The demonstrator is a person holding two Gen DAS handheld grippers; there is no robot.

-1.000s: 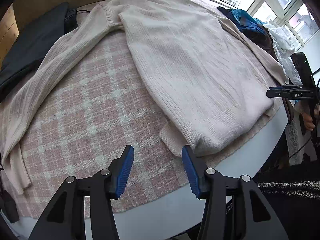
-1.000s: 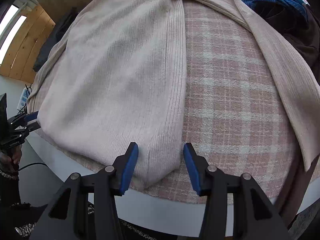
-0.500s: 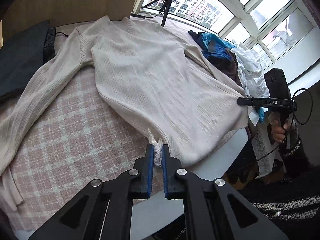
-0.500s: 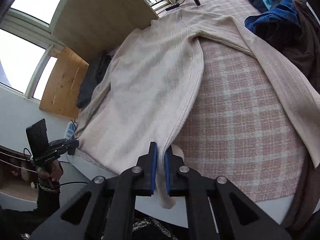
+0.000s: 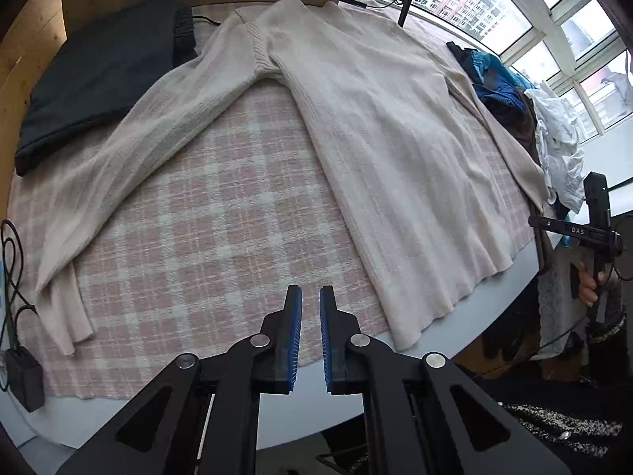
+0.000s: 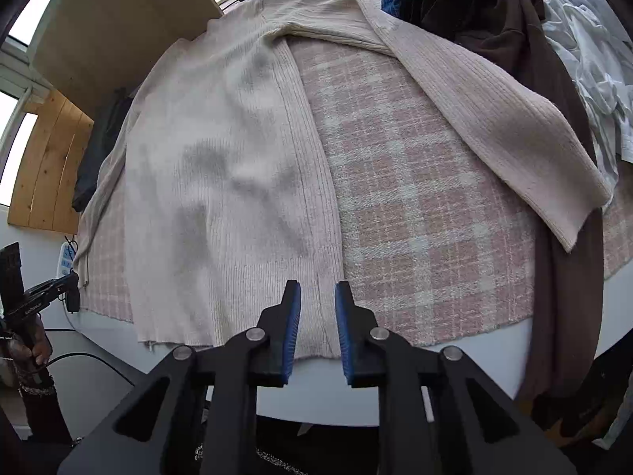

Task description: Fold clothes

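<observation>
A cream ribbed sweater (image 5: 395, 138) lies flat, front down the table, on a pink plaid cloth (image 5: 221, 237). Its left sleeve (image 5: 138, 150) runs out toward the near left, and its hem reaches the table's front edge. My left gripper (image 5: 310, 293) hovers over bare plaid just left of the hem corner, open by a narrow gap with nothing in it. In the right wrist view the sweater (image 6: 221, 182) fills the left half and its right sleeve (image 6: 494, 118) angles off to the right. My right gripper (image 6: 316, 289) is open above the hem's right corner, holding nothing.
A folded dark garment (image 5: 99, 79) lies at the back left. A pile of blue, brown and white clothes (image 6: 474, 8) crowds the right side, and a brown piece (image 6: 565, 277) hangs over the edge. Cables and a black box (image 5: 21, 372) sit at the left rim.
Half a second ago both grippers were shut on the hem corners and had them lifted. Both have let go, and the sweater now lies flat and smoothed out.
</observation>
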